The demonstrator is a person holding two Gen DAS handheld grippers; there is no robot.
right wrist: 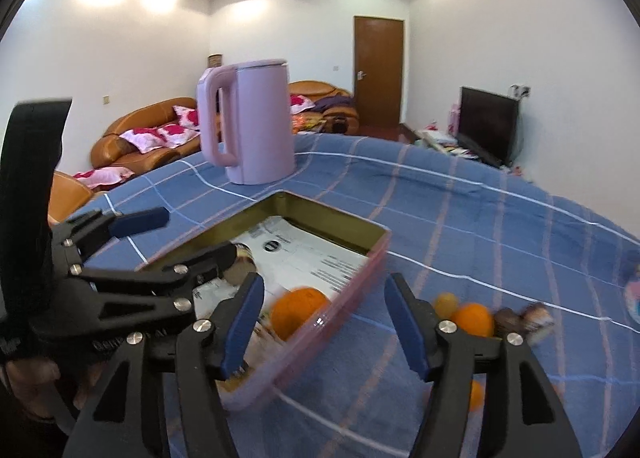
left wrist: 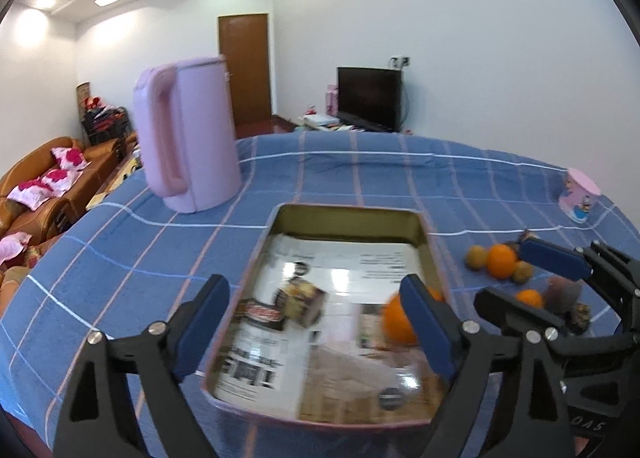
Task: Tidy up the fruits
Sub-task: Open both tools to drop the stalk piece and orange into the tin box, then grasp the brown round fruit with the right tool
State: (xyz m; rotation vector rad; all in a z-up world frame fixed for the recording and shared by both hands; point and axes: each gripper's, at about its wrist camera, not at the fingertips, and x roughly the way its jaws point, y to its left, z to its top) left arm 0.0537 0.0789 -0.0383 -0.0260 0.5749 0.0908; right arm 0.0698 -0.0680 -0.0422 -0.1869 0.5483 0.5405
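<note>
Both grippers hover over the blue checked table with fingers spread and nothing between them. The left gripper is above the tin, whose floor is lined with printed paper. One orange lies in the tin's near right corner. More fruits, blurred, perhaps oranges and kiwis, sit just right of the tin, ahead of the right gripper. A pink kettle stands behind.
</note>
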